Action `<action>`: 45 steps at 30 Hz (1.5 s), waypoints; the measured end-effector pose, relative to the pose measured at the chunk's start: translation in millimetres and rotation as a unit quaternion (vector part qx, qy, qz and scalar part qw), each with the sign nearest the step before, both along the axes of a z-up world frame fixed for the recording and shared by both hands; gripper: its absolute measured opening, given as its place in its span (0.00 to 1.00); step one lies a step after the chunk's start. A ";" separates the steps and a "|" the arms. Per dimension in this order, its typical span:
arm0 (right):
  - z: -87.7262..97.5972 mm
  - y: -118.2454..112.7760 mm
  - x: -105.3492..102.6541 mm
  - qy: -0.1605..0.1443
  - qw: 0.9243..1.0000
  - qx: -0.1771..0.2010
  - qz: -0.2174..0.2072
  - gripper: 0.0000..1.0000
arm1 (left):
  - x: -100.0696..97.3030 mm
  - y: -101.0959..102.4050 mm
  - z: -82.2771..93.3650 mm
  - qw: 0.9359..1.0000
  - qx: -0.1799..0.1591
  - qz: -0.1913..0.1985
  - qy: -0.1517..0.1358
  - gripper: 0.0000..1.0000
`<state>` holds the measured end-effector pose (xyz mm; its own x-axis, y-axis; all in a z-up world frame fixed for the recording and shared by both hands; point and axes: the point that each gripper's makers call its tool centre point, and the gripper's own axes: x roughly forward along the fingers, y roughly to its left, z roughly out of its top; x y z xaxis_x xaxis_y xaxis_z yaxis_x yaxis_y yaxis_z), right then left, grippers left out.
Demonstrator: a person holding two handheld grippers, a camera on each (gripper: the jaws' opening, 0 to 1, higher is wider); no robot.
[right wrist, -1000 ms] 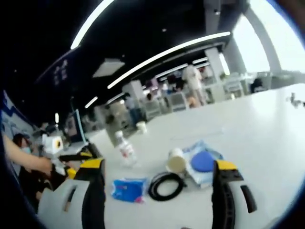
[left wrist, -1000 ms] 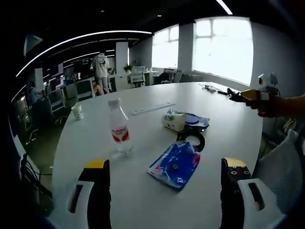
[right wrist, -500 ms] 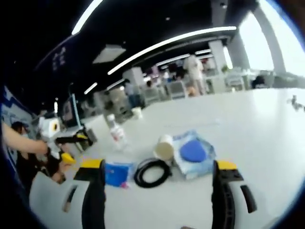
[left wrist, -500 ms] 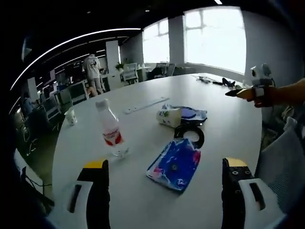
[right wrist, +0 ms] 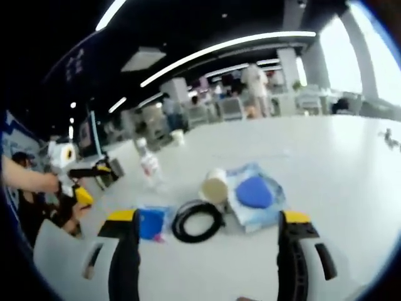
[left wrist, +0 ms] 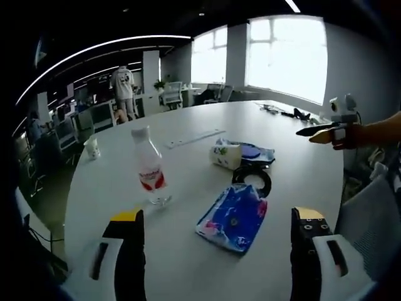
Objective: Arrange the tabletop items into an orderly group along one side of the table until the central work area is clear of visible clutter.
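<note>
White table (left wrist: 188, 263): one bottle (left wrist: 149, 166), one blue packet (left wrist: 233, 217), one black cable coil (left wrist: 252, 180); both grippers spread, empty.

Tabletop count: one clear water bottle (left wrist: 150, 168) with a red label, one blue printed packet (left wrist: 232, 217), one black cable coil (left wrist: 251, 181), one white roll (left wrist: 225, 155) lying on its side, one clear pouch with a blue item inside (left wrist: 254, 152), one paper cup (left wrist: 93, 148), one long ruler-like strip (left wrist: 195, 138). One white round table (left wrist: 188, 257) carries all seven. Small dark items (left wrist: 285, 113) at the far edge are too small to count.
</note>
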<state>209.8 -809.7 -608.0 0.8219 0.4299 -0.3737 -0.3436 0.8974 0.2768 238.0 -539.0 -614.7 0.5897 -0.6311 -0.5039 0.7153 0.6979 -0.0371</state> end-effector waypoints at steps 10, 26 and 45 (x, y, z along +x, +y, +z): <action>-15.1 23.5 15.3 0.014 1.000 0.014 0.003 0.86 | 6.1 4.2 -2.9 1.000 -0.012 0.008 0.006 0.97; -23.8 55.5 45.7 0.035 0.997 0.062 0.009 0.81 | 1.4 14.9 -7.2 1.000 -0.003 0.021 0.011 0.96; -43.3 80.4 81.9 0.077 0.990 0.119 -0.014 0.78 | -7.9 27.2 -4.2 0.999 -0.001 0.036 0.016 0.96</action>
